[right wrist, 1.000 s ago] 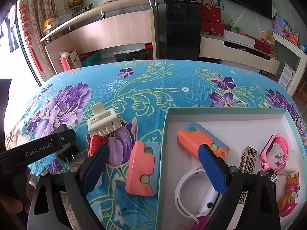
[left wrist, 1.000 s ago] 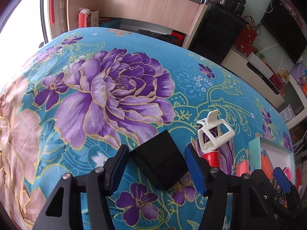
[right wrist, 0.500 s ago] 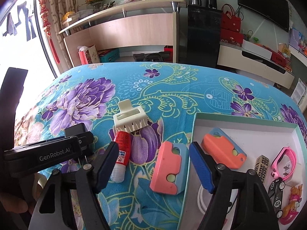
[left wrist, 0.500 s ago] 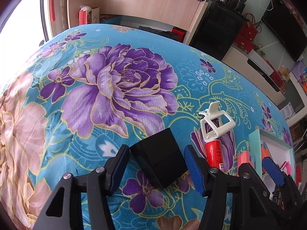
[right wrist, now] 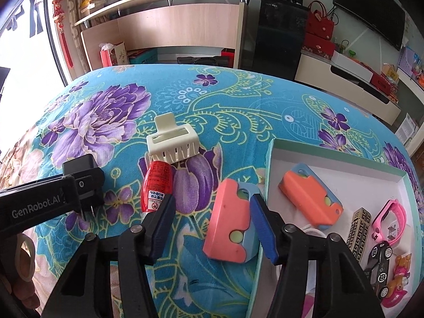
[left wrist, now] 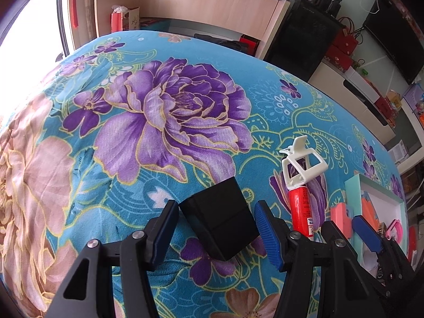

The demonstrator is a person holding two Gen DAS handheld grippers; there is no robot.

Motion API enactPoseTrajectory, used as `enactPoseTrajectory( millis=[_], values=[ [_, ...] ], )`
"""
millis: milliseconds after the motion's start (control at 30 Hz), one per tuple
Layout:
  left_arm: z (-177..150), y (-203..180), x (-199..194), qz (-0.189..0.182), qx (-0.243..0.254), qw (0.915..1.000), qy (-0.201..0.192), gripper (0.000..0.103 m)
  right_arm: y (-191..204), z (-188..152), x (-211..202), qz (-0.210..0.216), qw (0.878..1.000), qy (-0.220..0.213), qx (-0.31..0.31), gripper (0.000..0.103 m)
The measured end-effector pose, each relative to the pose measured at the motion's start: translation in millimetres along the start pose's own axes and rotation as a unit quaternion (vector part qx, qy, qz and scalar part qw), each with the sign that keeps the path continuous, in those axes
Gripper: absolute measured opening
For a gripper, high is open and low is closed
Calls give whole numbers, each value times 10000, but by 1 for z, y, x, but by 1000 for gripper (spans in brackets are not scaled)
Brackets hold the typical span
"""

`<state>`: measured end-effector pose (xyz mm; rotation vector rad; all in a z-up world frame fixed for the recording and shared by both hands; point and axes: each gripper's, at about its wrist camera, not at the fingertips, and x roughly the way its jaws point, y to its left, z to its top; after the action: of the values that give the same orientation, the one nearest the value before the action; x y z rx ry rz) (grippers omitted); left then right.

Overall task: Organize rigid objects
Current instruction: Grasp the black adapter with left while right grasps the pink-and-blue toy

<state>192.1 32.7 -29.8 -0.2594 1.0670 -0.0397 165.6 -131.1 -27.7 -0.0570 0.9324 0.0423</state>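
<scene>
Narrowing its jaws, the right hand-held gripper (right wrist: 212, 222) has slid left from the teal-rimmed tray (right wrist: 267, 175) to straddle, still ungripped, the coral-and-blue plastic block (right wrist: 228, 228), which next needs clamping and lifting; the left hand-held gripper (left wrist: 216, 226) clasps a black cube-shaped charger (left wrist: 218, 218).

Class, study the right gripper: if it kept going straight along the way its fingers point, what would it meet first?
Most likely the pink-and-blue toy lying on the flowered cloth between the fingers of the right gripper, whose jaws have just been closing. The right pad looks against it; the left pad stands clear. Depth is uncertain.
</scene>
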Motion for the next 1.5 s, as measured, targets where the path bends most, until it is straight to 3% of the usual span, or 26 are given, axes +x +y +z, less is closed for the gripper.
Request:
enactPoseTrajectory(
  millis=[300, 467, 933, 1100, 1500],
  values=[
    [0, 0, 0, 16, 13, 10000, -2, 63, 0, 1, 1, -81, 9997, 111, 204, 55],
    [0, 0, 1, 17, 17, 10000, -3, 63, -4, 1, 0, 367, 9983, 138, 427, 55],
    [2, -3, 7, 144, 151, 9998, 19, 63, -11, 0, -6, 846, 9942, 161, 638, 46],
    [1, -5, 8, 200, 206, 9996, 8, 62, -13, 0, -6, 499, 9969, 138, 589, 46],
    [0, -9, 8, 261, 397, 9989, -21, 61, -8, -2, -1, 346, 9983, 217, 426, 45]
  ],
)
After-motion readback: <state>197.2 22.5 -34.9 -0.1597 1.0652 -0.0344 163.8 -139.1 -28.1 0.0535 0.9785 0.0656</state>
